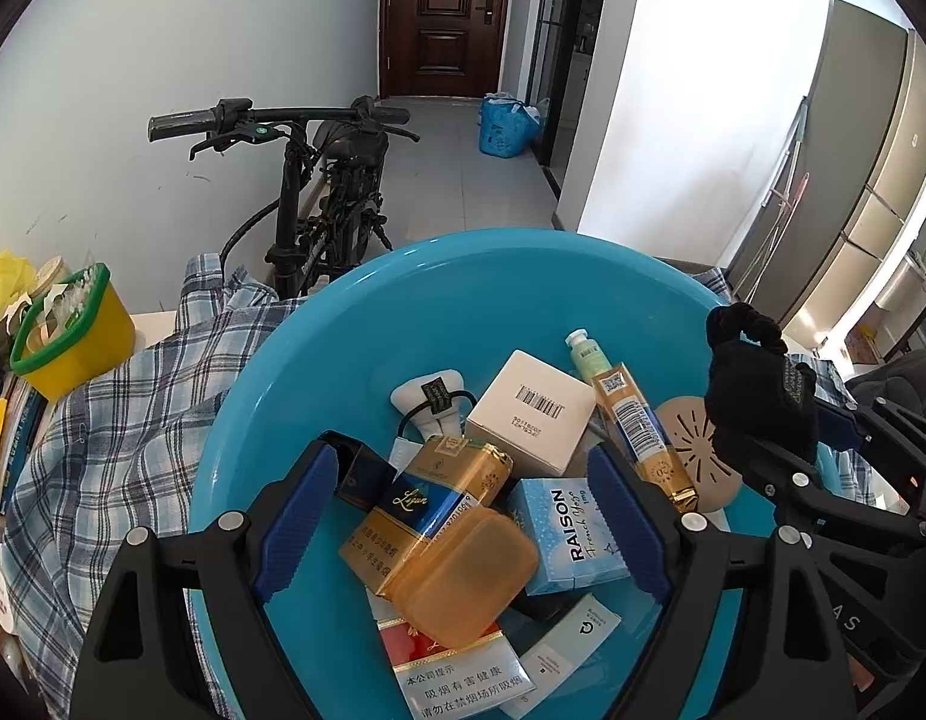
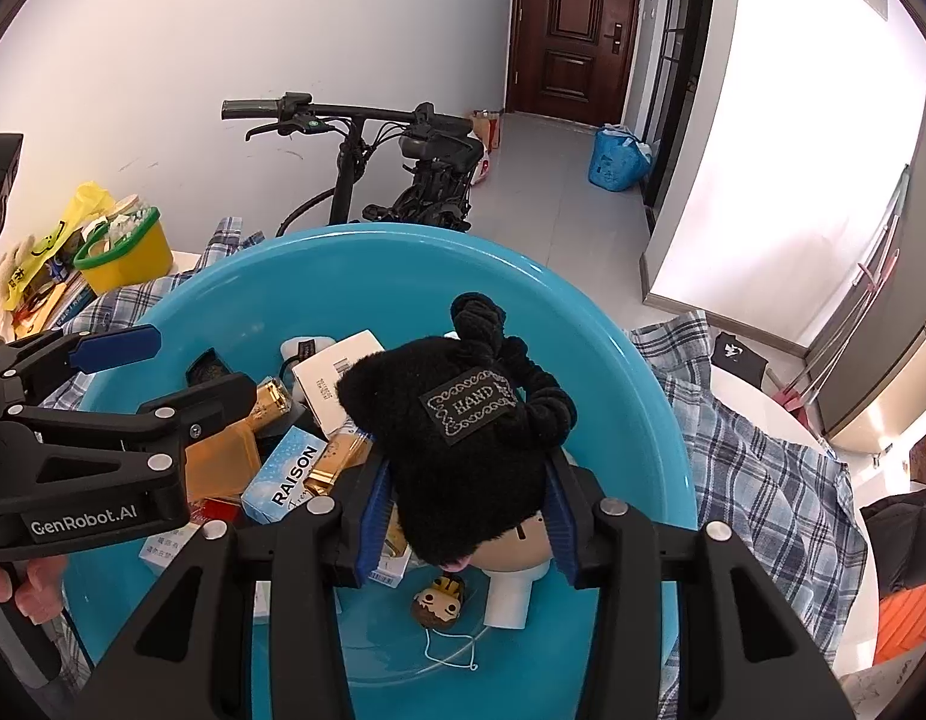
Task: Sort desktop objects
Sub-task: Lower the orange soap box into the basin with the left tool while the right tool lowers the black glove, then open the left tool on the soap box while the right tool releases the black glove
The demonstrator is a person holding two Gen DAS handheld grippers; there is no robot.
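Here, we list one blue basin (image 1: 271,396), crowded.
Right gripper (image 2: 466,504) clamps the black scrunchie (image 2: 463,438) above it; left gripper (image 1: 463,516) gapes, empty, over packs; rim space narrow.

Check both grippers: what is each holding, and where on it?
Right gripper clamps the black plush hair accessory across its fuzzy body. Left gripper holds nothing; jaws open above the basin.
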